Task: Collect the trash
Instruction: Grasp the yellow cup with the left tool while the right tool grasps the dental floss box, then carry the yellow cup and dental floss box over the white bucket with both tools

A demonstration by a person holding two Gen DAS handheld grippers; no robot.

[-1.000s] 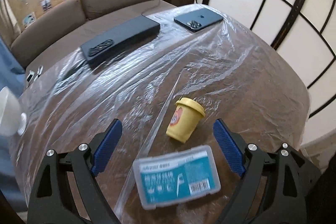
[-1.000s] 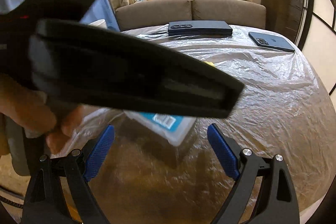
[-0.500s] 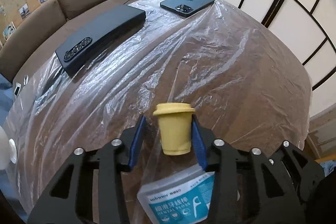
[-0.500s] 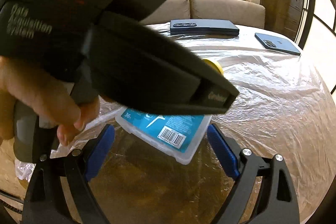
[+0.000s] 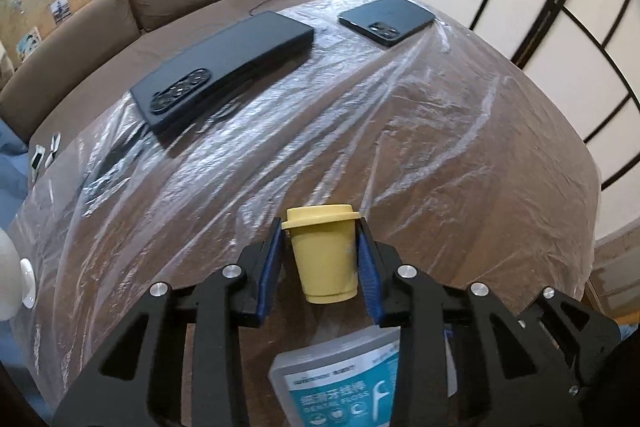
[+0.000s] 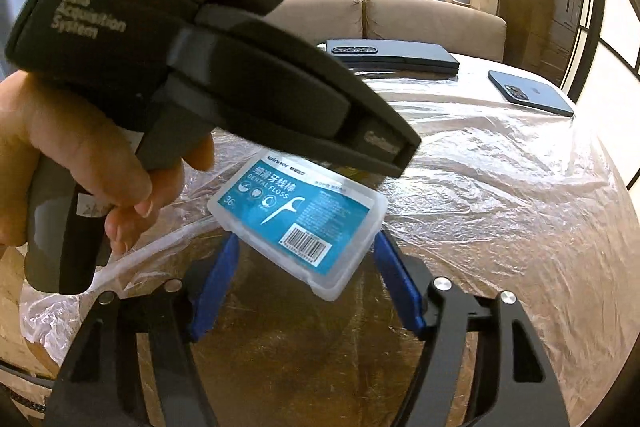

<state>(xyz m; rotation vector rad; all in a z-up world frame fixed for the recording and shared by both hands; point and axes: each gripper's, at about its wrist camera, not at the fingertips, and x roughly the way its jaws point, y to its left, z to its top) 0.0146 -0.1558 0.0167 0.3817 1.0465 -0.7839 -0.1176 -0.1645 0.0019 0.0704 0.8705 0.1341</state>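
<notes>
the left gripper (image 5: 320,259) has the yellow cup (image 5: 323,253) pinched between its pads, so the pickup step looks done; next likely calls for a lift. the right gripper (image 6: 306,283) stands wide, floss box (image 6: 298,221) just ahead of its fingers.
</notes>
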